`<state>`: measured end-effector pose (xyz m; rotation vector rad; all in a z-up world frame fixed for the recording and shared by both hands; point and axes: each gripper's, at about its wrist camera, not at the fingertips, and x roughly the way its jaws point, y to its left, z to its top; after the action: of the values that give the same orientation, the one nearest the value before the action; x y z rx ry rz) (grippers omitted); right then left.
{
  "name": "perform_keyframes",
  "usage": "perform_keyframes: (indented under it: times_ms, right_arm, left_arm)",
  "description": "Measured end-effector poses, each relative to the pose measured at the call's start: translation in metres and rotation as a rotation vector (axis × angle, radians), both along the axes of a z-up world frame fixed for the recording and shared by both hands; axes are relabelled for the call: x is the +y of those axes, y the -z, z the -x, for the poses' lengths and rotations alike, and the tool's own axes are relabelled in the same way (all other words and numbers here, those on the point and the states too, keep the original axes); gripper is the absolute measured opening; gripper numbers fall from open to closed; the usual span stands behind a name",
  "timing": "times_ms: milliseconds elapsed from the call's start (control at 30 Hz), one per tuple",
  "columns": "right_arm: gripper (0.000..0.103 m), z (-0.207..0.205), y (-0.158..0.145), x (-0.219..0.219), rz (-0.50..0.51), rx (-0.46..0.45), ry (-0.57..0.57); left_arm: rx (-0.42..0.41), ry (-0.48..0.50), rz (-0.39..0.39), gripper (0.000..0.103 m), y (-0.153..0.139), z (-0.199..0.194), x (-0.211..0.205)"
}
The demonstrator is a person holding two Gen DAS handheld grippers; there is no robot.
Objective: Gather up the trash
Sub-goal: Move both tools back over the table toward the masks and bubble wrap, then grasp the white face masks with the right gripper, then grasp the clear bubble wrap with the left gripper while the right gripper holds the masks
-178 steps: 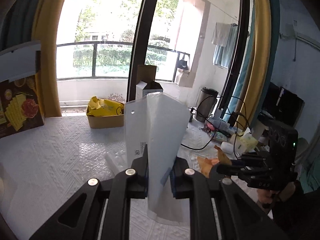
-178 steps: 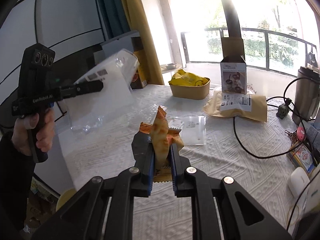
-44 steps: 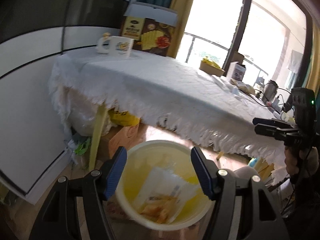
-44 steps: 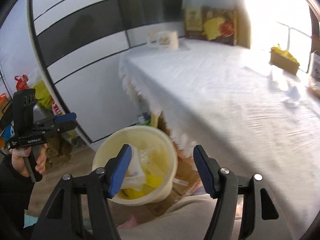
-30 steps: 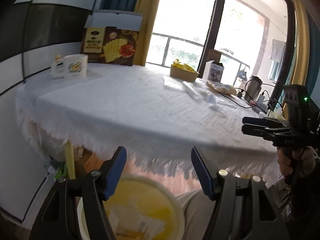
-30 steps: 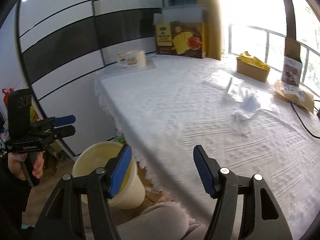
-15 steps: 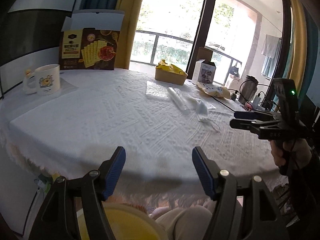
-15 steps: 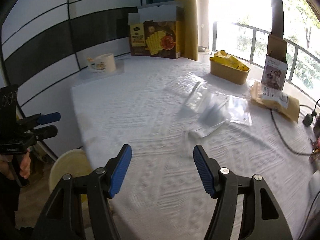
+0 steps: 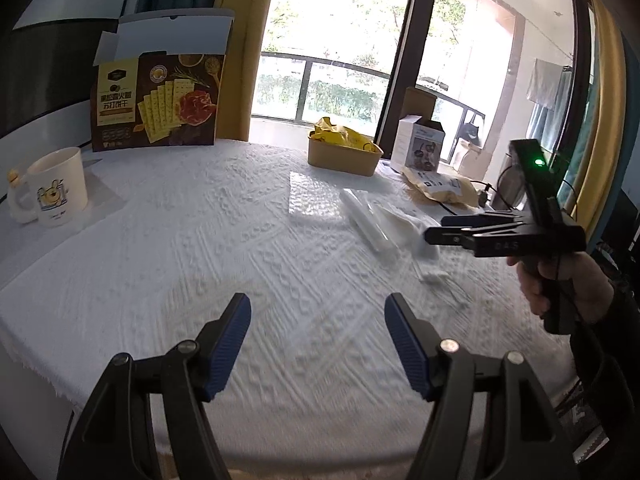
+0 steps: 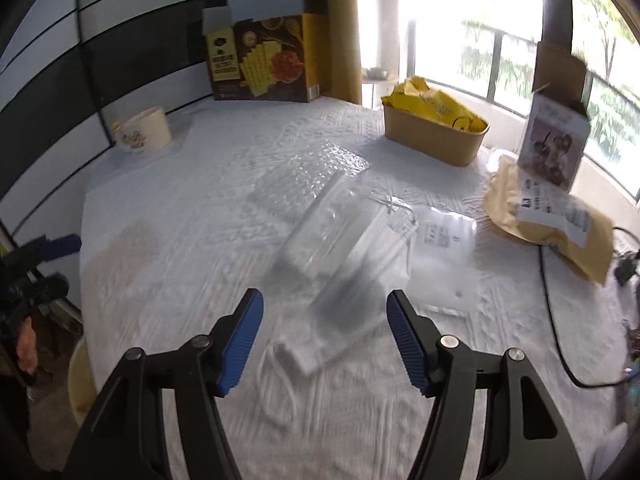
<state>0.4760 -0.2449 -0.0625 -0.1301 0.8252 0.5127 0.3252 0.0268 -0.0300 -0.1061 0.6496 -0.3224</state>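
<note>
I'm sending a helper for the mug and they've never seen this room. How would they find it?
Start at the table under the white cloth. By the dark cracker box at its wall-side corner stands the mug: cream, with a cartoon print, the table's only cup.

right gripper (image 10: 322, 326): jaws apart, empty | clear plastic packaging (image 10: 344, 256): lying flat on white tablecloth (image 10: 200, 200), just ahead of fingertips

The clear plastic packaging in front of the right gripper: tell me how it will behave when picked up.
The clear plastic packaging looks thin and see-through, so probably very light and floppy, sagging from a pinch. Its glossy film may slip between the open right gripper pads.
</note>
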Motion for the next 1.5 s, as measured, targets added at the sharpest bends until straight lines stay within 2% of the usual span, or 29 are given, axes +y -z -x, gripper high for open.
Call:
perform_keyframes:
  times_ms: [67, 167, 200, 333, 533, 700, 767, 833, 933, 1067, 1300, 1400, 1500]
  right_arm:
    - [0.063, -0.017, 0.005, 0.008, -0.002, 0.027, 0.014]
    - [0.078, -0.033, 0.012, 0.020, -0.013, 0.044, 0.042]
    - [0.080, -0.040, 0.015, 0.024, -0.024, 0.058, 0.053]
    - [0.081, -0.056, 0.023, 0.037, -0.052, 0.098, 0.074]
    - [0.082, -0.073, 0.039, 0.058, 0.090, 0.062, 0.142]
    - [0.082, -0.076, 0.040, 0.059, 0.100, 0.058, 0.134]
    - [0.070, -0.076, 0.038, 0.053, 0.068, 0.058, 0.140]
    - [0.033, -0.075, 0.036, 0.046, 0.063, 0.040, 0.146]
    - [0.019, -0.076, 0.036, 0.037, 0.027, 0.051, 0.143]
    - [0.013, -0.077, 0.034, 0.024, -0.042, 0.065, 0.141]
    - [0.011, -0.063, 0.022, 0.004, -0.082, -0.002, 0.151]
    - [0.011, -0.058, 0.014, -0.009, -0.107, -0.029, 0.172]
    - [0.011, -0.055, 0.009, -0.021, -0.145, -0.037, 0.185]
  left_arm:
    - [0.007, -0.005, -0.001, 0.070, 0.001, -0.012, 0.000]
    - [0.007, -0.008, 0.007, 0.070, 0.000, -0.027, 0.002]
    - [0.011, -0.012, 0.007, 0.070, 0.000, -0.032, 0.002]
    - [0.048, -0.031, 0.025, 0.070, 0.004, -0.056, 0.010]
    - [0.075, -0.039, 0.043, 0.070, 0.009, -0.081, 0.019]
    - [0.085, -0.026, 0.054, 0.070, 0.011, -0.095, 0.018]
    - [0.106, -0.020, 0.057, 0.070, 0.013, -0.101, 0.015]
    - [0.130, -0.009, 0.060, 0.070, 0.015, -0.108, 0.010]
    - [0.136, 0.023, 0.059, 0.070, 0.014, -0.120, 0.001]
    - [0.150, 0.046, 0.036, 0.070, 0.016, -0.146, -0.015]
    - [0.162, 0.081, -0.016, 0.076, 0.017, -0.197, -0.053]
    - [0.164, 0.104, -0.070, 0.077, 0.021, -0.220, -0.073]
    - [0.209, 0.097, -0.120, 0.077, 0.035, -0.238, -0.082]
